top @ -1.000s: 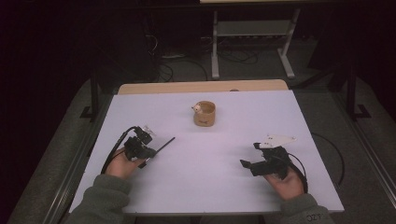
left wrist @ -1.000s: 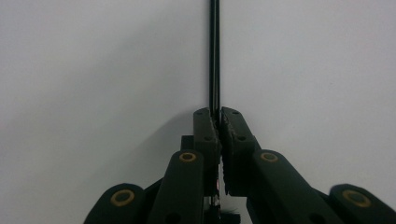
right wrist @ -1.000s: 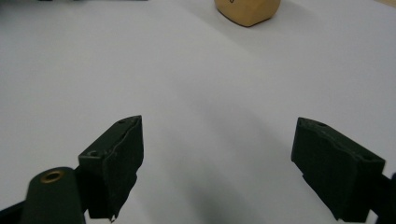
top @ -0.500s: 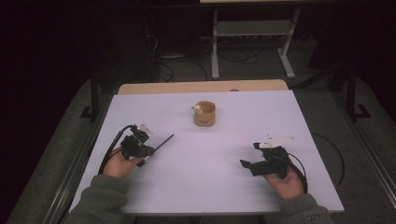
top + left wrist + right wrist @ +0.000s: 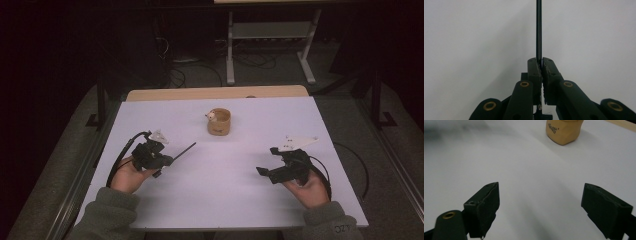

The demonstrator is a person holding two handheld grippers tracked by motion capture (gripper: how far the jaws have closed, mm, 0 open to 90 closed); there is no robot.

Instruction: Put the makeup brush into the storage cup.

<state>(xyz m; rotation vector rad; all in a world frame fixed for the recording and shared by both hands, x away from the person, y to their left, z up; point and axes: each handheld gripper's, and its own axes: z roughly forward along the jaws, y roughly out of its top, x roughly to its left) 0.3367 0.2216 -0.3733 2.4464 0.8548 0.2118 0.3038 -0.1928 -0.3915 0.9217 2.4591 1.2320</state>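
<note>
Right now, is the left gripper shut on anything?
Shut: left gripper jaws clamp a thin black rod that sticks out ahead.

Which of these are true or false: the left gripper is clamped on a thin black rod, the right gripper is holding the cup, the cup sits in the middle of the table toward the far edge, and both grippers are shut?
1. The left gripper is clamped on a thin black rod. True.
2. The right gripper holds the tan cup. False: its jaws stand wide apart with nothing between them, and the cup stands well ahead of it.
3. The tan cup stands on the white table near the middle, toward the far edge. True.
4. Both grippers are shut. False: the left is shut on the rod, the right is open.
</note>
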